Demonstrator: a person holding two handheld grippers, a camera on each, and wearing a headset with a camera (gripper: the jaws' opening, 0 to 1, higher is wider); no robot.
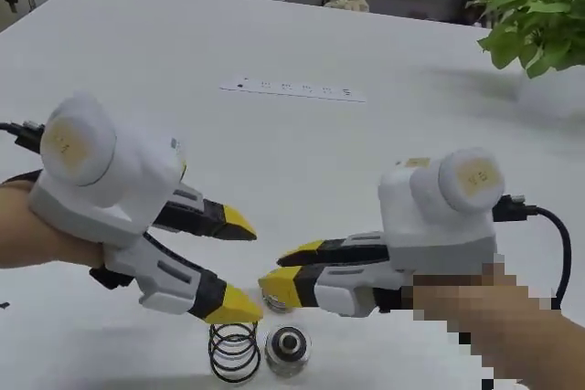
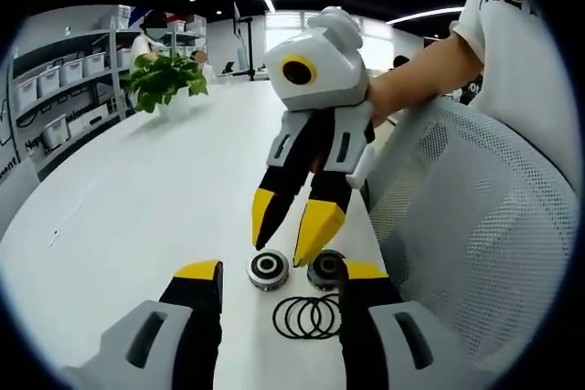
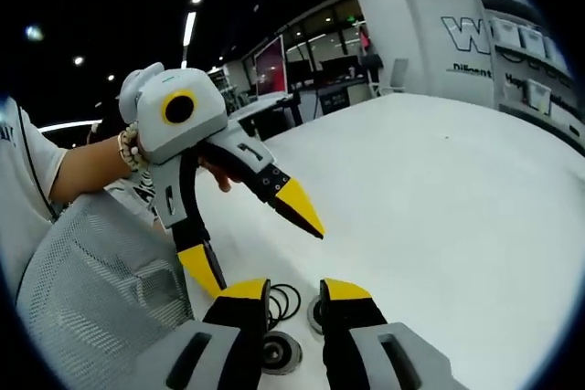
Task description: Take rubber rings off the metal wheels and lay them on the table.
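Several loose black rubber rings (image 1: 233,351) lie overlapping at the near table edge. A metal wheel (image 1: 288,346) stands right of them, and a second wheel (image 1: 271,300) sits just behind, partly hidden by a yellow jaw tip. My left gripper (image 1: 236,264) hovers above the rings, wide open and empty. My right gripper (image 1: 285,268) faces it, open by a narrower gap, its tips just over the second wheel. In the left gripper view, both wheels (image 2: 269,268) (image 2: 326,267) and the rings (image 2: 309,315) lie between my left gripper's (image 2: 281,273) own jaws and the right gripper (image 2: 291,226).
A white power strip (image 1: 292,90) lies flat mid-table. A potted plant (image 1: 535,15) stands at the far right. A mesh chair back (image 2: 466,226) is close to the near table edge. Broad bare white tabletop (image 1: 274,152) stretches beyond the grippers.
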